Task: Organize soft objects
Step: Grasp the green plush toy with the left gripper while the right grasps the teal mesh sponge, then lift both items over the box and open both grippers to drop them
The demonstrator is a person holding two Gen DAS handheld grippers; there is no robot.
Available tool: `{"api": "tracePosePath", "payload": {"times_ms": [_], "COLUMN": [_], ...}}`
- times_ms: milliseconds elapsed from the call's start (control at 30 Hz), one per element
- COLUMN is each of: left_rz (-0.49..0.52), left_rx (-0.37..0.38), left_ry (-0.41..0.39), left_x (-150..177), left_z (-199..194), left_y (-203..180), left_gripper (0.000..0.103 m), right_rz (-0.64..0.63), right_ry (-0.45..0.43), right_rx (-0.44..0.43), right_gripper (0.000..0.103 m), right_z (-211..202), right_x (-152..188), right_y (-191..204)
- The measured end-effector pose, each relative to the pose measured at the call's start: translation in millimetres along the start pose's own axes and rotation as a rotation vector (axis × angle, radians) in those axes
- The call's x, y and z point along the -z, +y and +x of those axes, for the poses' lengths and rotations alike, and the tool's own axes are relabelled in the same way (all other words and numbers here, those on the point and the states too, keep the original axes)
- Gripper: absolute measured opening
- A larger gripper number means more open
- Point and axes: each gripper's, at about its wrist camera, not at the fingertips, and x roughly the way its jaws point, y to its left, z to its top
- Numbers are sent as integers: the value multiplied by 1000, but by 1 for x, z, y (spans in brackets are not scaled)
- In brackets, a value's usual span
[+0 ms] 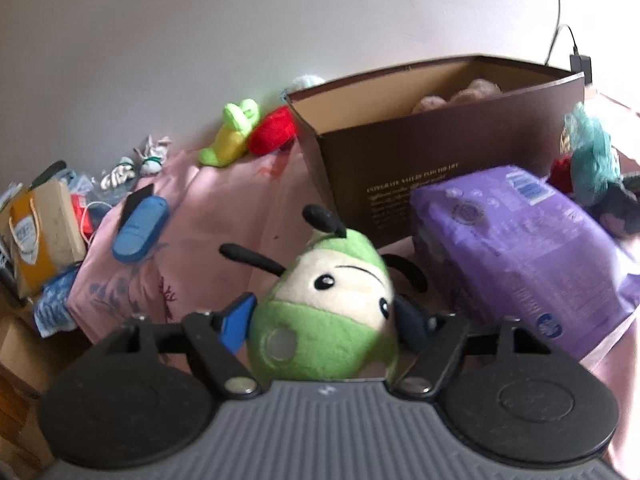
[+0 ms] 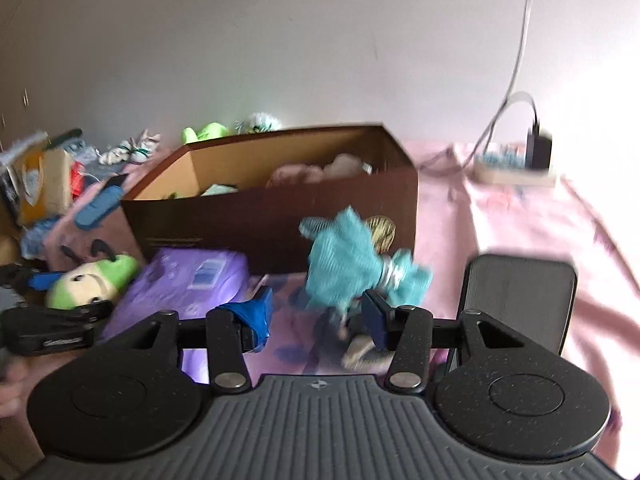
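We have one soft toy in hand and one more to grab

Our left claw (image 1: 324, 320) is squeezed onto the green bug plushie (image 1: 328, 304), its blue pads pressing both sides, and the toy hangs just in front of the brown cardboard box (image 1: 400, 160). We think the next move is to lift it over the near wall and let go inside, where other soft toys already lie. Our right claw (image 2: 316, 312) is open wide with nothing held; the teal doll (image 2: 352, 264) sits just ahead of it on the pink bed cover (image 2: 520, 216), close to its right pad. The purple pack (image 1: 520, 248) lies between the two toys, so we should not bump it
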Motion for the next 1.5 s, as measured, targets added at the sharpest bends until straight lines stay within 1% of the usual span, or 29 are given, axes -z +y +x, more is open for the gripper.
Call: {"api": "tracePosePath", "payload": {"times_ms": [100, 167, 333, 433, 567, 633, 700, 733, 767, 800, 900, 1033, 1200, 1333, 1433, 1500], "left_rz": [-15, -40, -154, -190, -223, -239, -241, -244, -249, -259, -290, -317, -340, -344, -337, -326], "left_rx": [-19, -17, 31, 44, 74, 85, 81, 80, 81, 85, 93, 103, 124, 153, 181, 187], "left_ry": [-15, -13, -16, -16, -16, -21, -25, -27, -29, -30, -37, -70, -124, -170, -205, -230], "left_x": [4, 5, 5, 7, 6, 5, 5, 4, 4, 4, 2, -6, -19, -37, -57, -70], "left_z": [-3, -6, -18, -23, -29, -32, -36, -38, -40, -42, -48, -62, -81, -90, -90, -89], "left_y": [-3, -1, 12, 13, 14, 16, 17, 17, 19, 20, 25, 30, 34, 34, 32, 29], "left_gripper": [70, 68, 67, 67, 66, 66, 66, 66, 66, 66, 66, 66, 66, 66, 66, 66], "right_rz": [-98, -150, -206, -256, -249, -210, -161, -153, -152, -146, -145, -133, -115, -113, -105, -81], "right_ry": [-37, -65, -76, -61, -20, 7, -6, -19, -28, -37, -80, -145, -236, -320, -358, -368], "right_rx": [49, 87, 193, 246, 298, 278, 239, 229, 221, 209, 186, 161, 108, 41, -19, -64], "right_gripper": [33, 34, 34, 34, 35, 33, 26, 24, 19, 11, 1, 0, 0, 0, 0, 0], "right_z": [11, 21, 50, 66, 83, 88, 84, 81, 78, 76, 61, 37, 11, -13, -21, -20], "right_x": [-5, -8, -5, -1, 1, 2, 3, 4, 4, 4, 7, 8, -4, -25, -45, -60], "right_y": [10, 16, 26, 34, 33, 26, 19, 17, 16, 15, 16, 14, 11, 9, 7, 5]}}
